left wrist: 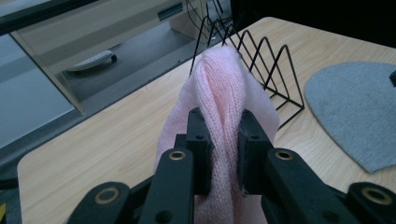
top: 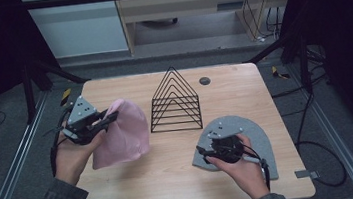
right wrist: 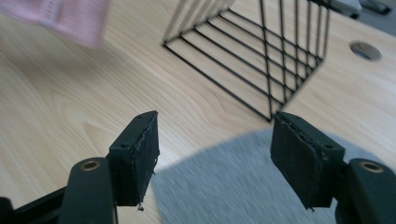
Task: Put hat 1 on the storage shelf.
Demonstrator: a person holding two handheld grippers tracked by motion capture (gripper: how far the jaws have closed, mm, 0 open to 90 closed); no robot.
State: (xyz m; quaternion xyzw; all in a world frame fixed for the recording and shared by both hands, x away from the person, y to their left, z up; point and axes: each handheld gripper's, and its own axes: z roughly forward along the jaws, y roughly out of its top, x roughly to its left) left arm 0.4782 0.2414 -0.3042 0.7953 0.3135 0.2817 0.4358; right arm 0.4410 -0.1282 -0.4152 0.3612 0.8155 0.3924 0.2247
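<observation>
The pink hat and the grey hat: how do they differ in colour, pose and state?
The pink hat is pale pink; the grey hat is grey. The pink hat is pinched into a fold by the left gripper and looks partly lifted, while the grey hat lies flat on the table, with the right gripper open above it and not gripping. Both are soft, rounded hats beside the wire rack.

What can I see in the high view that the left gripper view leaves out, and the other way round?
The high view takes in the person's two hands, the right gripper open over the grey hat, the round hole in the table and the floor around it.

The left gripper view gives a close look at the left gripper pinching a bunched fold of the pink knit hat between its black jaws.

Both show the pink hat, the black wire rack, the grey hat and the wooden table.
</observation>
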